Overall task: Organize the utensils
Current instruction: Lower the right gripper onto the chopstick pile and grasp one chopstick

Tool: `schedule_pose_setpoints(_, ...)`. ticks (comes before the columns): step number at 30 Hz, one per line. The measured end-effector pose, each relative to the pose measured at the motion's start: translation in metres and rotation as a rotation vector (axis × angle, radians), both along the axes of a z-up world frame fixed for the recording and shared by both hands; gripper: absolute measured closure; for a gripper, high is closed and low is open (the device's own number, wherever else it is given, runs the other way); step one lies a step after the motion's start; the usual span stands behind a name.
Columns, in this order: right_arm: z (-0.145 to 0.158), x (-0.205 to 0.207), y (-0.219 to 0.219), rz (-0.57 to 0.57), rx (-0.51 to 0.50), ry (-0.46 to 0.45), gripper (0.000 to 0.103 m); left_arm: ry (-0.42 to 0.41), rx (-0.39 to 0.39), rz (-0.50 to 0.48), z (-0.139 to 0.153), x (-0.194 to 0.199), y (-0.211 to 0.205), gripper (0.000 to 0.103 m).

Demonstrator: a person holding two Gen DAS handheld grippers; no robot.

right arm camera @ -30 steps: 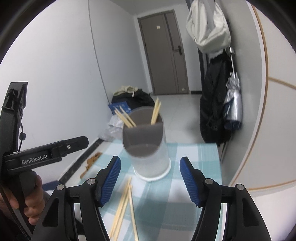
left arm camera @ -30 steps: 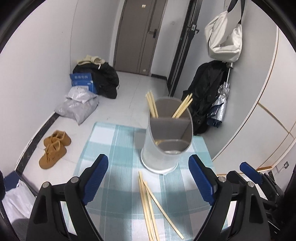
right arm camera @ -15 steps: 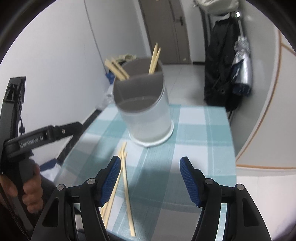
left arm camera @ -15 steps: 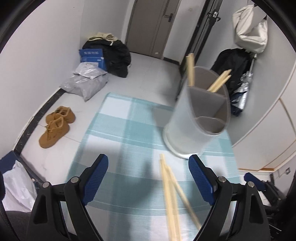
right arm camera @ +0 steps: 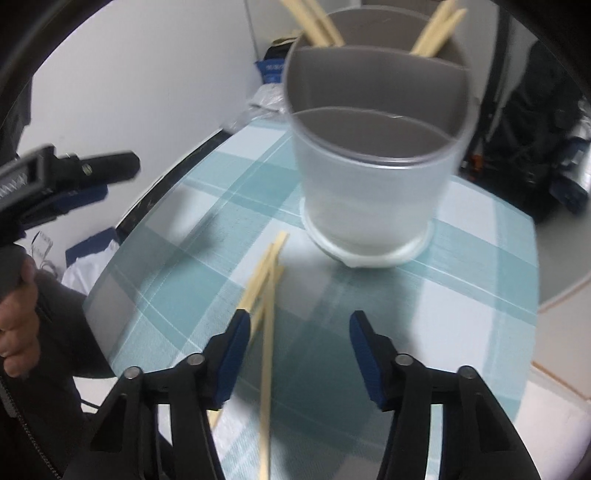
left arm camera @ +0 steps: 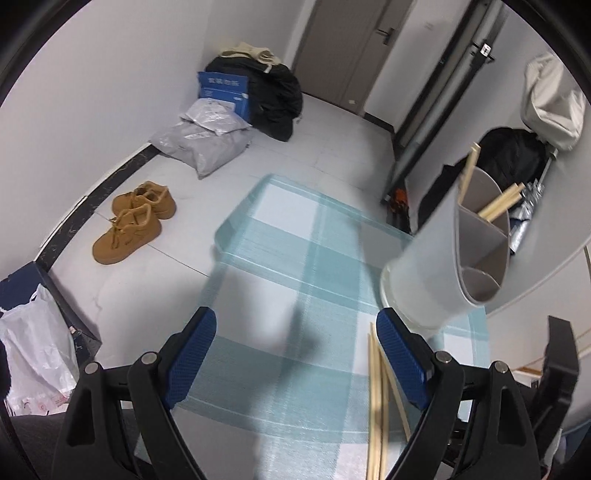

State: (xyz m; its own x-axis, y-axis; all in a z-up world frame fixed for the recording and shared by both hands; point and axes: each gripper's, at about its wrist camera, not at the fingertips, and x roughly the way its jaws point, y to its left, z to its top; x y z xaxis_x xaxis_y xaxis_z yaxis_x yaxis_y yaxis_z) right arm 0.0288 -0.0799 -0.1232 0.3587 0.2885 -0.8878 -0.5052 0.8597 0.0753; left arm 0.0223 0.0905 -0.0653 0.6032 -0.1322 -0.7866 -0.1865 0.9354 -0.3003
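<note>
**Both grippers wide open near the utensil holder**

Left gripper (left arm camera: pixel 295 338) spread wide, holding nothing, off to the left of the utensil holder (left arm camera: pixel 450 254). Right gripper (right arm camera: pixel 300 341) likewise wide open and empty, just in front of the holder. Loose chopsticks (right arm camera: pixel 267 291) lying on the checked tablecloth (right arm camera: pixel 480 266) just in front of the holder's base, beside the right gripper's left finger, possibly touching it; blurred. More chopsticks standing (right arm camera: pixel 436 31) in the holder's rear compartments.
</note>
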Motion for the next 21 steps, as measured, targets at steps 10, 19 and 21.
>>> schedule_pose_setpoints(10, -0.022, 0.016, 0.028, 0.044, -0.093, 0.032, 0.078, 0.013, 0.030, 0.023, -0.006, 0.006, 0.010, 0.018)
schedule_pose_setpoints(19, -0.019, 0.021, 0.026, 0.004, -0.012, 0.070, 0.098, 0.027, -0.002, 0.040, -0.008, 0.007, 0.018, 0.018)
schedule_pose_setpoints(21, -0.015, 0.020, 0.024, -0.019, 0.006, 0.062, 0.098, 0.029, 0.006, 0.036, -0.008, 0.007, 0.017, 0.018)
